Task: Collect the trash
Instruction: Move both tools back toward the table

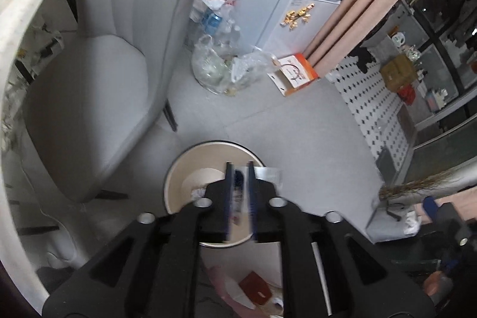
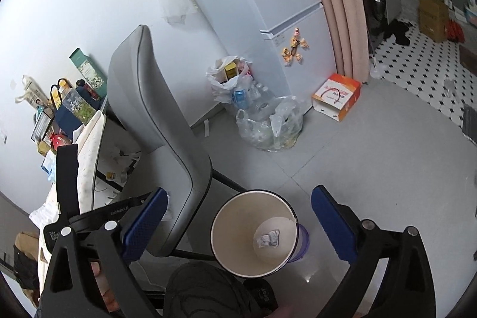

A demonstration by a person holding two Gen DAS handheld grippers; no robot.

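A round cream trash bin [image 1: 179,187] with a dark rim stands on the grey floor, also in the right wrist view [image 2: 235,228]. Crumpled paper [image 2: 269,237] lies at its bottom. My left gripper [image 1: 239,169] is shut on a silvery wrapper [image 1: 266,173] and holds it directly above the bin's opening; the wrapper sticks out to the right of the blue pads. My right gripper [image 2: 238,207] is wide open and empty, its blue pads [image 2: 331,219] either side of the bin, well above it.
A grey upholstered chair [image 1: 89,97] stands left of the bin, also in the right wrist view [image 2: 155,115]. Clear plastic bags of bottles [image 2: 268,121] and an orange-white box [image 2: 337,97] sit by the fridge [image 2: 277,5]. A cluttered table [image 2: 89,139] lies left.
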